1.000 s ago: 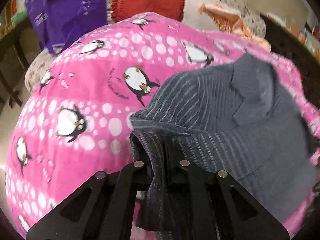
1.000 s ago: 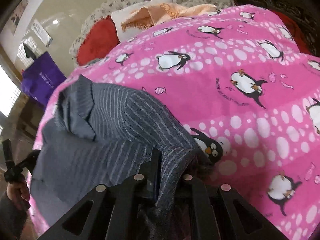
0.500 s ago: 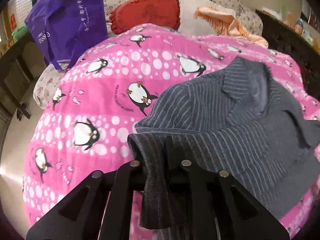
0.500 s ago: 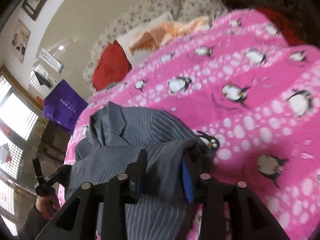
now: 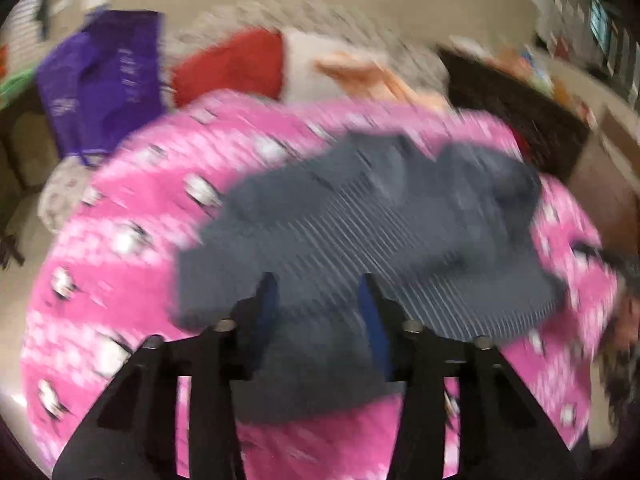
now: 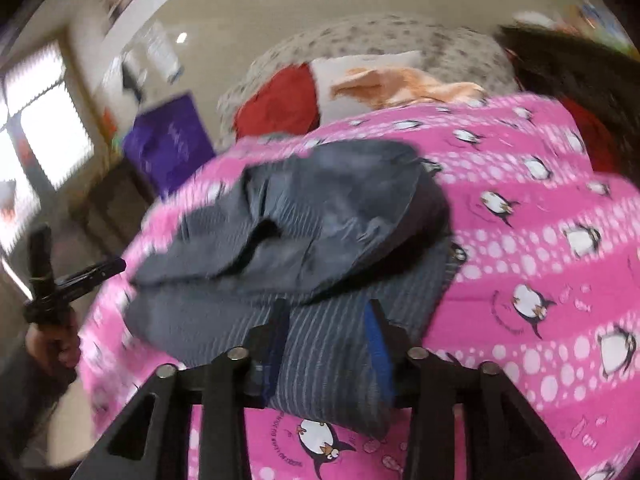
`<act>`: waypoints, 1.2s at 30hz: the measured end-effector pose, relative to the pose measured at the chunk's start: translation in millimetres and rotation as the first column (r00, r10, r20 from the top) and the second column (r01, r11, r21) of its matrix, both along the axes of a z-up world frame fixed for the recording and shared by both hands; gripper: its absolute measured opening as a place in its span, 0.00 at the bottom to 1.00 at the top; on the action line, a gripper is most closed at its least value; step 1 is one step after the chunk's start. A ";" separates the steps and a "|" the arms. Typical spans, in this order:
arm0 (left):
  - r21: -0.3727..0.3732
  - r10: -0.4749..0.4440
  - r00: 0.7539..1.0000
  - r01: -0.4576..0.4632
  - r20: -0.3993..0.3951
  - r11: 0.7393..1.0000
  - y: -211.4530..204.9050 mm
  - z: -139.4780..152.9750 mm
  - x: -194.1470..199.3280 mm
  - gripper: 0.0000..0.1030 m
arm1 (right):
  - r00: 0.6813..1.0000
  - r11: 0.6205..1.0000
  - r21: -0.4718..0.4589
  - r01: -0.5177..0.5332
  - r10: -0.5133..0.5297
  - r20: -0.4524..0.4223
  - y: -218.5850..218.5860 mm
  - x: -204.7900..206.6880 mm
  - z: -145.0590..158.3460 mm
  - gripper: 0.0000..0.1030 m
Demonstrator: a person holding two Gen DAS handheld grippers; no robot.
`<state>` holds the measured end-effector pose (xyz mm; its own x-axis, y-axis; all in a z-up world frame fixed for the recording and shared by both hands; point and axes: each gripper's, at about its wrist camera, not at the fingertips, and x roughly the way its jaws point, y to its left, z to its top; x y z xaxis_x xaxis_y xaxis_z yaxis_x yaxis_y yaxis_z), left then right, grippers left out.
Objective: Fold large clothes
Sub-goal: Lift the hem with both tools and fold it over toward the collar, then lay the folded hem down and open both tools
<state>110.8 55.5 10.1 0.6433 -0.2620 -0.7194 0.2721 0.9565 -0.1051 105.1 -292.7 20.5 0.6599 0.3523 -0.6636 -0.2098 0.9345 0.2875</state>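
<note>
You have a dark grey jacket [image 6: 320, 216] with thin pale stripes lying on a bright pink blanket [image 6: 540, 280] printed with white dots and black-and-white penguins. Behind it you can see a red cushion [image 6: 276, 108], a white pillow [image 6: 340, 80] under a peach-orange cloth [image 6: 404, 84], and a purple bag [image 5: 100, 76] with pale lettering. Your black fingers [image 6: 376, 340] carry blue pads.

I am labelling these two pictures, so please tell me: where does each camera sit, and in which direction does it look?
Left wrist: on the left gripper, looking forward over the grey striped jacket towards the pillows; only its open fingers show.
Right wrist: on the right gripper, facing the same jacket; its open fingers and the left hand show.
Shared: jacket, pink penguin blanket, red pillow, purple bag.
</note>
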 end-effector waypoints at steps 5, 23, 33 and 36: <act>0.084 0.047 0.989 -0.035 -0.140 0.996 -24.3 -56.7 7.4 0.28 | 0.995 1.000 -0.016 0.005 -0.007 -0.099 21.3 28.5 -33.0 0.22; 0.029 0.210 0.978 -0.210 0.013 0.977 -19.8 1.5 182.9 0.31 | 0.985 0.981 0.091 0.171 -0.169 -0.027 -4.3 179.9 -33.2 0.22; 0.005 0.230 0.973 -0.230 -0.006 0.973 -32.4 -67.8 177.4 0.34 | 0.977 0.979 0.025 0.204 -0.205 0.053 4.9 178.5 -70.5 0.25; -0.009 0.236 0.972 -0.236 -0.008 0.972 -30.6 -69.2 179.1 0.34 | 0.977 0.978 -0.012 0.211 -0.210 0.046 9.5 187.7 -74.5 0.25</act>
